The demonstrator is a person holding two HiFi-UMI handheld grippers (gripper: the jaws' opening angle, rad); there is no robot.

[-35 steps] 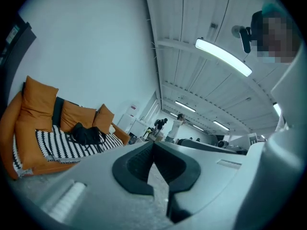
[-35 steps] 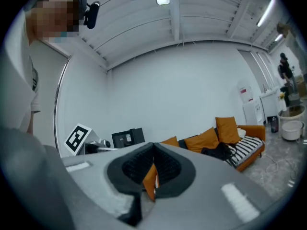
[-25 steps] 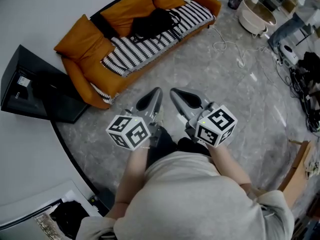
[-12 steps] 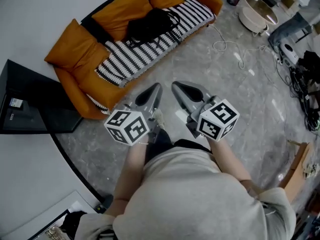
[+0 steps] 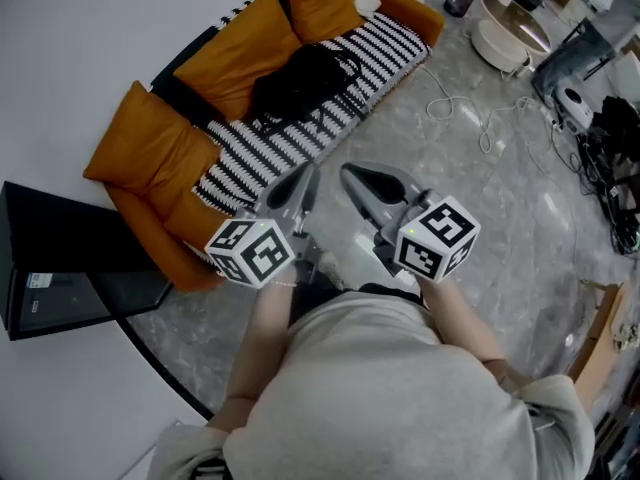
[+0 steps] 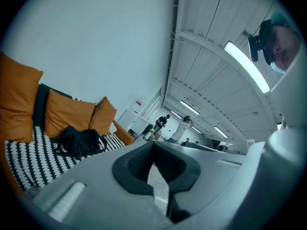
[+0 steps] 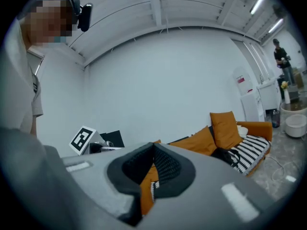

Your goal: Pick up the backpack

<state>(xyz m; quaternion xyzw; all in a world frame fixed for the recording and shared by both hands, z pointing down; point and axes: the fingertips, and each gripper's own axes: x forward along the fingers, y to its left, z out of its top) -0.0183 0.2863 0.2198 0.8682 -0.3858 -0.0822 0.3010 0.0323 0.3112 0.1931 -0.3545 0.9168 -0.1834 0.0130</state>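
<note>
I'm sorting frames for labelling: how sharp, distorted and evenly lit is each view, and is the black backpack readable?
Head view: sharp, evenly lit, no glare; the black backpack on the orange sofa reads clearly. Left gripper view: heavy fisheye bending, dark corners, bright ceiling strip light; backpack small but recognisable. Right gripper view: same fisheye and dark corners; backpack tiny.

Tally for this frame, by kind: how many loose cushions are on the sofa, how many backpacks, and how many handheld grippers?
Orange cushions: 3
Black backpack: 1
Grippers (left gripper, right gripper): 2
Total: 6
</note>
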